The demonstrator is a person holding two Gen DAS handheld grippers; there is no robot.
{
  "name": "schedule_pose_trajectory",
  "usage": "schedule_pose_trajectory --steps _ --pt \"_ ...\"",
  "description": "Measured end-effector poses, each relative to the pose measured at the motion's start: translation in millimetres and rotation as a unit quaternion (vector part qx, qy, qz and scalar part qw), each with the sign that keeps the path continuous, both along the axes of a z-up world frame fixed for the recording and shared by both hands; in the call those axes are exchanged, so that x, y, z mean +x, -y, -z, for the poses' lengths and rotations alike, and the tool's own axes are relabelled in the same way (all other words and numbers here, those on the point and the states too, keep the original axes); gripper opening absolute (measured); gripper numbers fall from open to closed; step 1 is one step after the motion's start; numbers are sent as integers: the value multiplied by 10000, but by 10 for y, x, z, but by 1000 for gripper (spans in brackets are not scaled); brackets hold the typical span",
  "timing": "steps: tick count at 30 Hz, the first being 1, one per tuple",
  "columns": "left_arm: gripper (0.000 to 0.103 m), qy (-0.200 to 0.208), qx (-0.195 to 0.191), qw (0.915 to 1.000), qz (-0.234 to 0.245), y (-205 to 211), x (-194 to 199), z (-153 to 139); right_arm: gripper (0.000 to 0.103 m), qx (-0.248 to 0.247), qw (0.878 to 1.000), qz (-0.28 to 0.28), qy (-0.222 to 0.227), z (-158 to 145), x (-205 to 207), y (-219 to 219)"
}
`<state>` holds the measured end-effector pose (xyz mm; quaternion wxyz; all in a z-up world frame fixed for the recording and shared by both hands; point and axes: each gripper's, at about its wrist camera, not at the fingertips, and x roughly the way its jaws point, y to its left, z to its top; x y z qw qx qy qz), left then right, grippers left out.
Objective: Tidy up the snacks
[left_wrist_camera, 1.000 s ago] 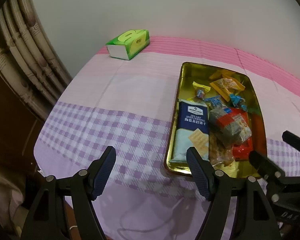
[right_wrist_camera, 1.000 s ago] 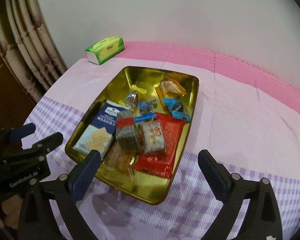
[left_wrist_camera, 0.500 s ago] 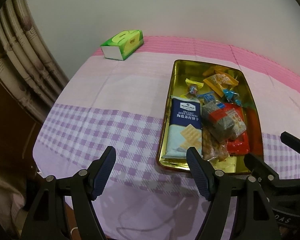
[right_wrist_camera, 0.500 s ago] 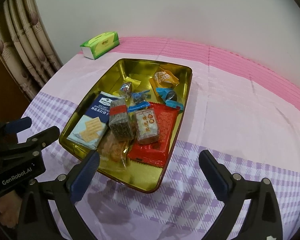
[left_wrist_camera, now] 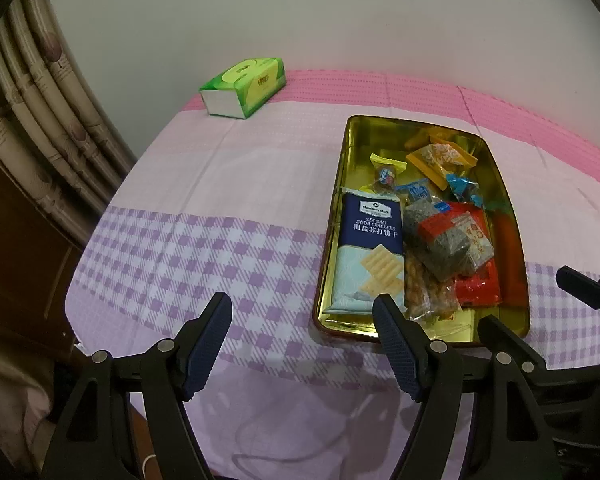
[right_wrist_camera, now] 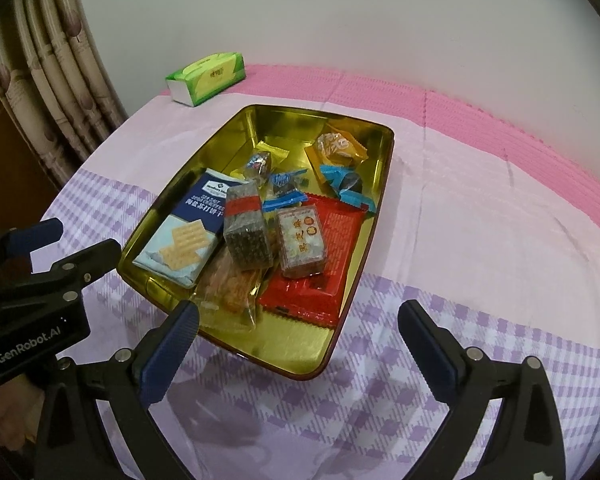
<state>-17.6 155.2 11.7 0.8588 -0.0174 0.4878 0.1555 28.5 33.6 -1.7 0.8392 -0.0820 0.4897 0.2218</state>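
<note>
Tray (left_wrist_camera: 336,216) shifted slightly; tissue box (left_wrist_camera: 244,86) well behind, nothing blocking.

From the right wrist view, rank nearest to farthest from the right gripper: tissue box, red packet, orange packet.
From the right gripper:
1. Red packet, near end of the tin.
2. Orange packet, far end of the tin.
3. Tissue box, beyond the tin, far left by the wall.

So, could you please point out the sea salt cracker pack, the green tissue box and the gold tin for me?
sea salt cracker pack (left_wrist_camera: 372,236): left wrist view, on its dark blue label.
green tissue box (right_wrist_camera: 210,76): right wrist view, on its green side.
gold tin (right_wrist_camera: 236,136): right wrist view, on its bare inner left wall.
</note>
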Motion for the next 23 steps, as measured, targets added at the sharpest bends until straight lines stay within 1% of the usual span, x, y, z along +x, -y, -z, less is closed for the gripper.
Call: schedule_pose_trajectory --steps 23 --pt "73 -26 -34 10000 26 -2 -1 51 99 -14 10000 -17 -34 49 11 -22"
